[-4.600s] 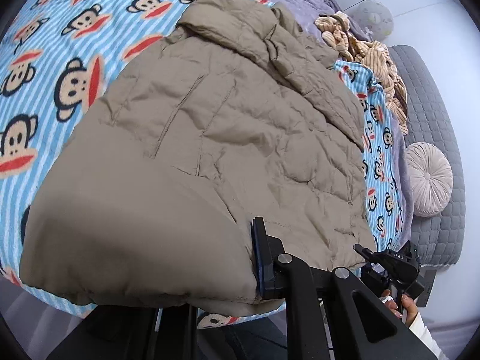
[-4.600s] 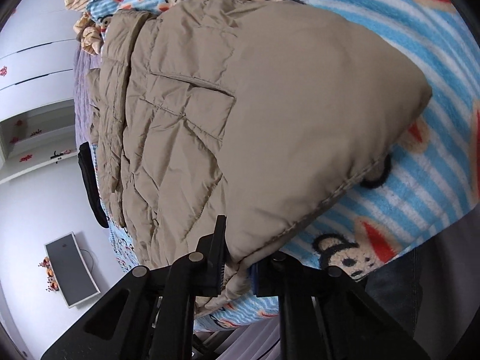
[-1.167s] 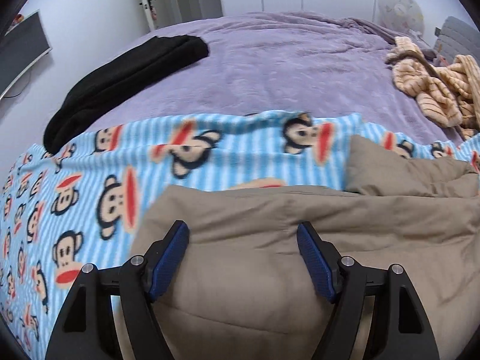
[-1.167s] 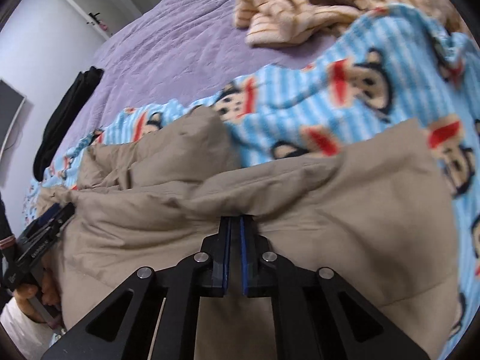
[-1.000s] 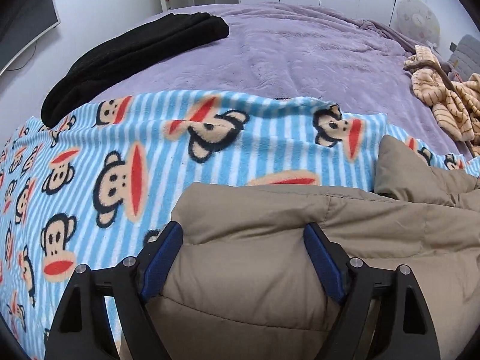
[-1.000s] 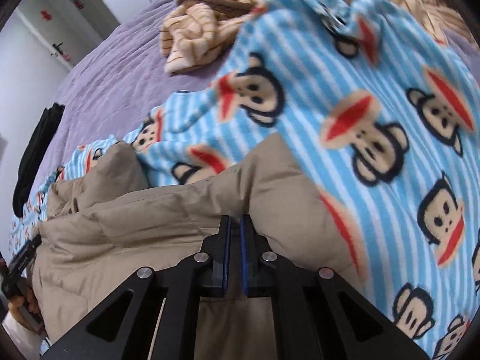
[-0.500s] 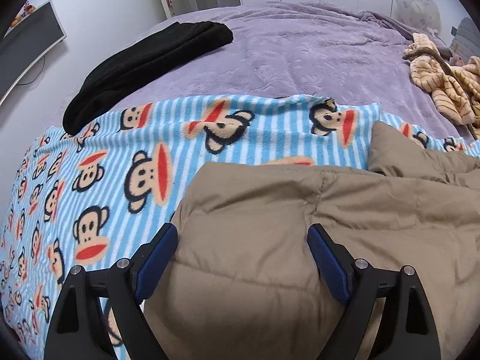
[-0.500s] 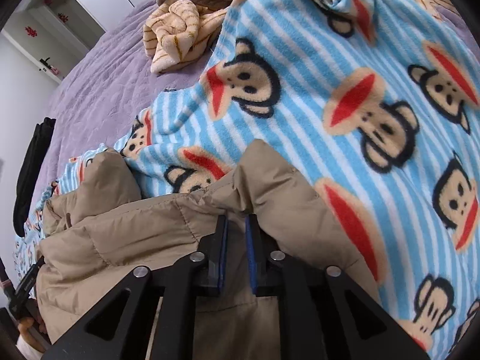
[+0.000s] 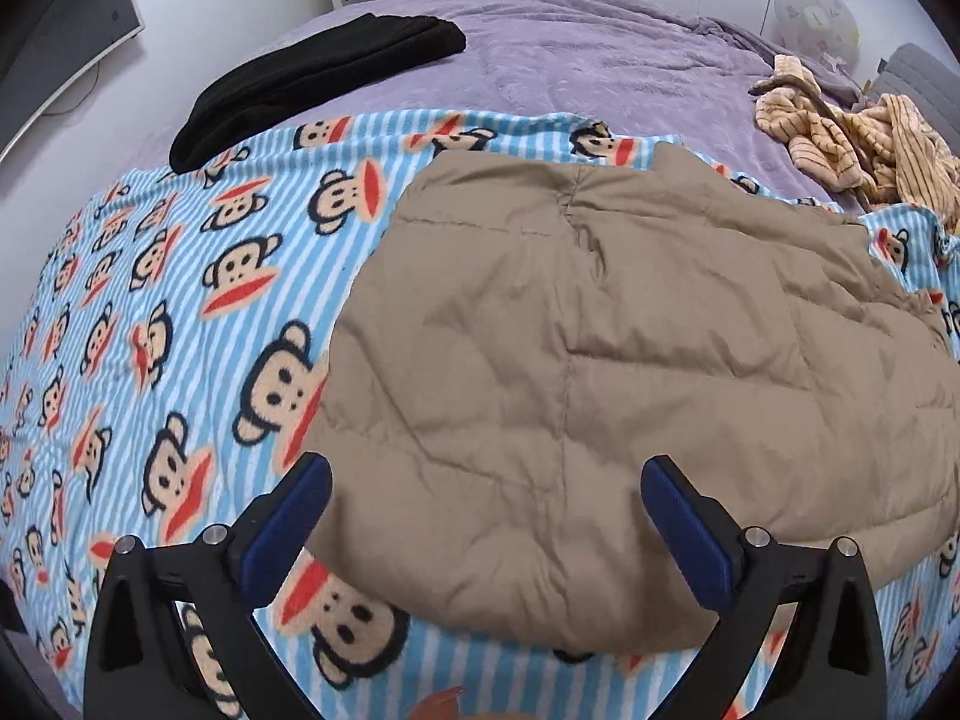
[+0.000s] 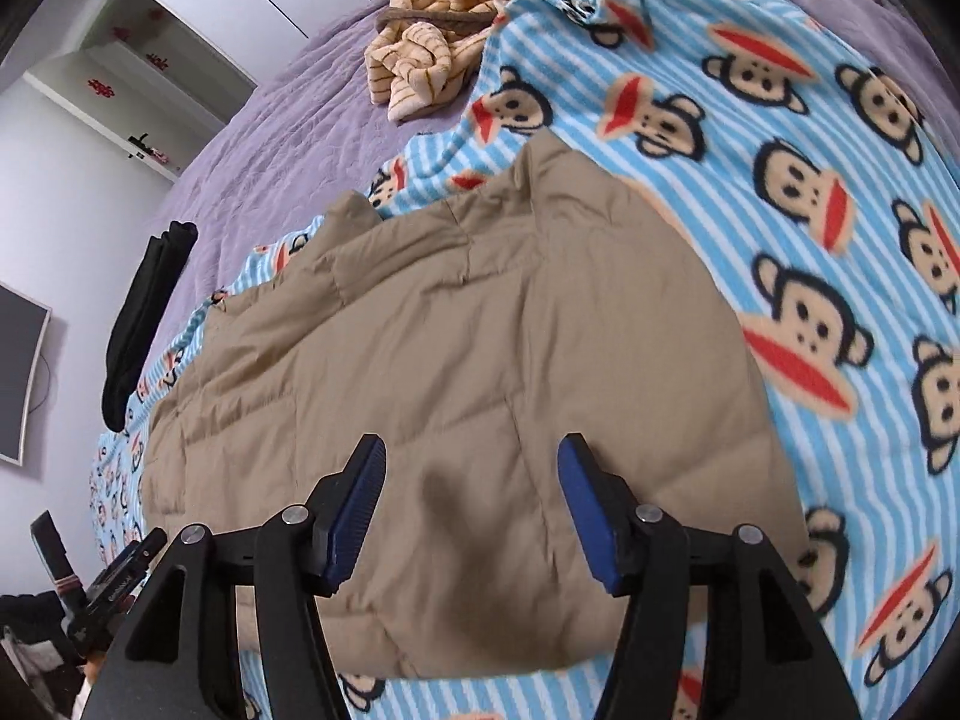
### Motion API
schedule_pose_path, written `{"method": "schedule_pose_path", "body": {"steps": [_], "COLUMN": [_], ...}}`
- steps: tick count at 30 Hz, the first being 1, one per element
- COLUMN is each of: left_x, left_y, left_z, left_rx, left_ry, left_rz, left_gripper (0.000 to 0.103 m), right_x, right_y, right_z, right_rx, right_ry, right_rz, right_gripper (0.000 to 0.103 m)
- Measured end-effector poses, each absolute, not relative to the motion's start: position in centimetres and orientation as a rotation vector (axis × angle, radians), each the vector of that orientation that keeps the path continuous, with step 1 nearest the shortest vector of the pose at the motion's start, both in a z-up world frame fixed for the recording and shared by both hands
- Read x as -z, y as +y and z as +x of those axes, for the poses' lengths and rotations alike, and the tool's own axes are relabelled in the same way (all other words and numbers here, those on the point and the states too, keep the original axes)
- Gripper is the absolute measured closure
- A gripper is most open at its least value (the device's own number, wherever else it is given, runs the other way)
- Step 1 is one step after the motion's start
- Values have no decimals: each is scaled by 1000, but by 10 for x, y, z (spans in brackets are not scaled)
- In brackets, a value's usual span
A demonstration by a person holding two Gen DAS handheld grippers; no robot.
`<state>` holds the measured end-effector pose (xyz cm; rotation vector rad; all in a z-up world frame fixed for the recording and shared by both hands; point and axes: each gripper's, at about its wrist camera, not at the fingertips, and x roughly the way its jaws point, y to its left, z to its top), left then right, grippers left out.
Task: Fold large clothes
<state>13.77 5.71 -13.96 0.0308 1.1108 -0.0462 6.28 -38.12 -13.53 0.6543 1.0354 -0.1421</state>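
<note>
A tan quilted puffer jacket (image 9: 600, 360) lies folded flat on a blue striped monkey-print blanket (image 9: 150, 312). It also shows in the right wrist view (image 10: 468, 372). My left gripper (image 9: 486, 516) is open and empty, above the jacket's near left edge. My right gripper (image 10: 471, 504) is open and empty, above the jacket's near right part. The left gripper also shows at the lower left of the right wrist view (image 10: 114, 594).
The blanket (image 10: 810, 210) lies on a purple bedspread (image 9: 570, 60). A folded black garment (image 9: 312, 72) lies at the far left, and a crumpled yellow striped garment (image 9: 852, 126) at the far right. A wall screen (image 9: 60, 54) hangs beyond the bed's left side.
My right gripper has opened and let go of the jacket's edge. Both grippers have drawn back toward me, and the folded jacket now lies flat.
</note>
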Motion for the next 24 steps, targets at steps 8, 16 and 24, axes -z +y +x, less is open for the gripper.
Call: {"method": "schedule_pose_path", "body": {"steps": [8,16,24], "left_x": [157,167,193], "left_y": [86,108,131], "left_z": [114,104,102], "left_rx": [37,10,158], "left_ry": [1214,1245,1273], "left_rz": [-196,-319,-696], "left_gripper": [0,0,0], "right_x": [144,177,200], "right_y": [-372,-376,-379], "right_z": [8,-10,-23], "right_rx": [120,121,84], "right_ry": [1063,1094,1051], "right_rz": [739,899,1060], "right_gripper": [23,22,2]}}
